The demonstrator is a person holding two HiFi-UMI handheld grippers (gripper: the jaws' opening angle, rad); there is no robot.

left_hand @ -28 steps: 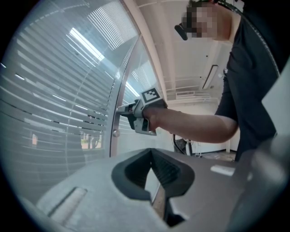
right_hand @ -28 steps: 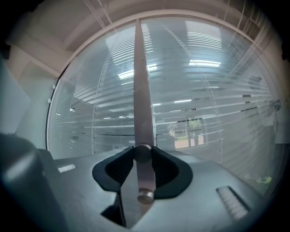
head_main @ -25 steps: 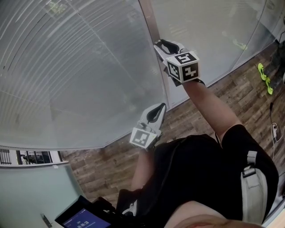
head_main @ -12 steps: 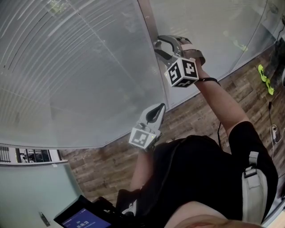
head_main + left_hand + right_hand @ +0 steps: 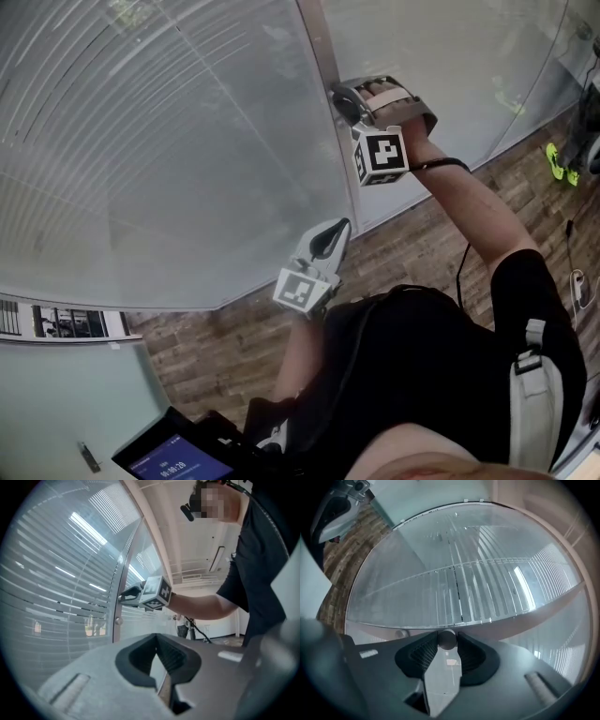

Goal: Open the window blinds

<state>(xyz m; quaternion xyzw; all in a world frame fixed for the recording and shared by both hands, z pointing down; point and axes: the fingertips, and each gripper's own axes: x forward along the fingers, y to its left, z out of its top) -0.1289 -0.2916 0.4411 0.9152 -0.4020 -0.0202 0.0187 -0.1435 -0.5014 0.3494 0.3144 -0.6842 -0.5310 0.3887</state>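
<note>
Slatted window blinds [image 5: 169, 150] hang behind curved glass, and the slats [image 5: 464, 588] are tilted partly apart. A small round metal knob [image 5: 446, 639] sits on the upright frame post [image 5: 323, 56]. My right gripper [image 5: 341, 97] reaches level to that post. Its jaws are closing with the knob between their tips, and the pads [image 5: 423, 654] touch it. The left gripper view also shows the right gripper [image 5: 123, 594] at the post. My left gripper [image 5: 328, 236] hangs lower, apart from the glass, with its jaws together and nothing in them.
A second knob [image 5: 119, 620] sits lower on the same post. Wood flooring [image 5: 412, 234] runs along the foot of the glass. A dark device with a lit screen [image 5: 173, 461] lies at the bottom left. A green object [image 5: 558, 159] lies on the floor at the right.
My right gripper has rolled about a quarter turn at the post, so its marker cube now faces another way. Its jaws spread midway and have come in again. The left gripper has kept still.
</note>
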